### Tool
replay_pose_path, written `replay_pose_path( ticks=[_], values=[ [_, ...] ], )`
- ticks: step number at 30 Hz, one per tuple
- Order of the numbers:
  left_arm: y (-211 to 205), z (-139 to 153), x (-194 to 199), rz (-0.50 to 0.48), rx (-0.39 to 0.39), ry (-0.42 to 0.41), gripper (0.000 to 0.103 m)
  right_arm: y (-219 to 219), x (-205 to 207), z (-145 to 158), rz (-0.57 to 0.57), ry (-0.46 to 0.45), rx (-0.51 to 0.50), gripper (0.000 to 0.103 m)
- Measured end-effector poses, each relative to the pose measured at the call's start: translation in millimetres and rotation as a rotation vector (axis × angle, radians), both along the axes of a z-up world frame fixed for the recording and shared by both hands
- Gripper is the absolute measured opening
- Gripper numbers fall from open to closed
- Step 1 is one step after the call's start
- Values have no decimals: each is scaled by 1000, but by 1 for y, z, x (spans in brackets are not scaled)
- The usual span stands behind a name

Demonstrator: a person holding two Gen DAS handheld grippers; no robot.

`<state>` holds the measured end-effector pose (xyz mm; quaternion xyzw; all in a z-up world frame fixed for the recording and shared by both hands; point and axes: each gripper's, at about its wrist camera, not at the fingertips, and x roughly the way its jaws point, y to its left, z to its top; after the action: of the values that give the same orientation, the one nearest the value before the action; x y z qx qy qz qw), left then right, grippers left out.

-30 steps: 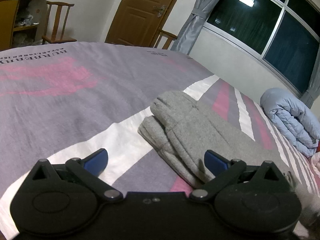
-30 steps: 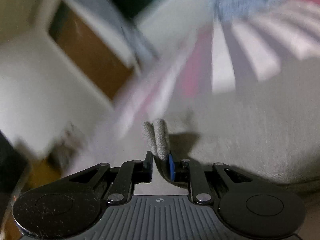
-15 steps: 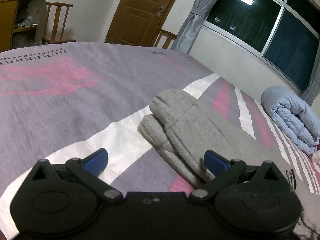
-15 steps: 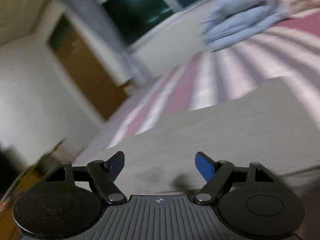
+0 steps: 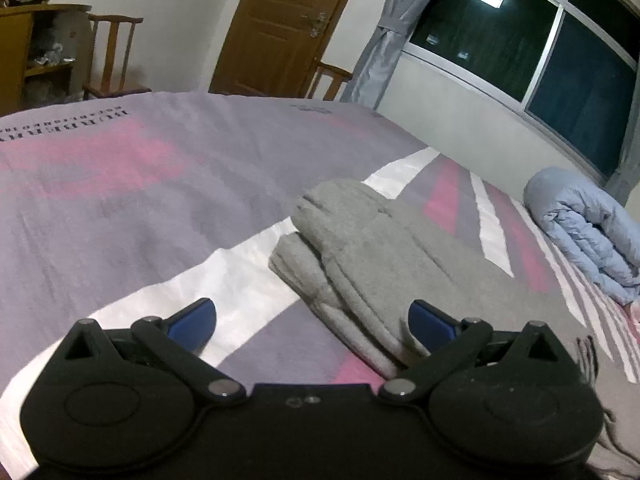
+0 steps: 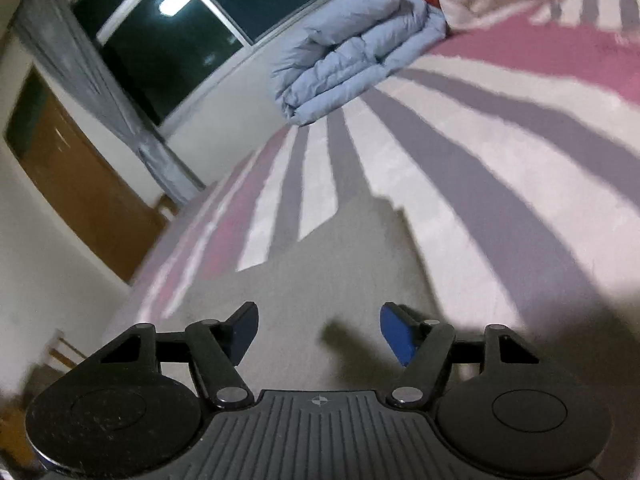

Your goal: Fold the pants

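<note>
I'm holding the left gripper [image 5: 312, 322] wide open with nothing gripped; the blue pad at 3 o'clock is sitting over the near edge of the gray pants [image 5: 360, 256], contact unclear. I'm running the right gripper [image 6: 318, 332] empty too, jaws apart and closing a little, gray fabric [image 6: 352, 280] spreading flat beneath it, no cloth between the pads.

The pants are lying on the striped bedsheet [image 5: 120, 216], cuffs stacked at 12 o'clock from the left gripper, body trailing toward 4 o'clock.

My read: one fold is laid, I'm between grasps. Next move is needing both jaws to pinch an edge and carry it across evenly.

Counting: one pair of pants, two grippers, one rolled blue duvet [image 5: 580, 232] at 2 o'clock, two wooden chairs, one door [image 5: 280, 28].
</note>
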<state>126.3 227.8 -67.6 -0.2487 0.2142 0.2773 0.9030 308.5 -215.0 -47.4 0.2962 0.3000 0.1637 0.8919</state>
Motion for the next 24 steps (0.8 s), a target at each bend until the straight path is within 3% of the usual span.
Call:
replay_pose_path(
  ticks=[3,5,6,8,12,16,19,24],
  values=[
    [-2,0,5,-13,12,26,97,17,20,14,22,-49,-129,70],
    [-3,1,9,-29,17,40,97,27,41,9,48,-19,-172,89],
    [-3,1,10,-32,13,41,97,31,57,2,69,46,-179,103],
    [-1,1,12,-27,-5,35,97,33,74,-19,94,203,-160,103],
    [-2,0,15,-54,-4,39,92,20,32,-7,50,4,-136,103],
    [1,-2,21,-113,-67,7,82,5,-24,-7,-53,-166,-265,103],
    [10,-8,24,-159,-174,-45,76,0,-53,-10,-107,-193,-373,103],
    [37,-25,27,-196,-377,-168,75,-10,-47,-16,-111,-125,-261,103]
  ],
)
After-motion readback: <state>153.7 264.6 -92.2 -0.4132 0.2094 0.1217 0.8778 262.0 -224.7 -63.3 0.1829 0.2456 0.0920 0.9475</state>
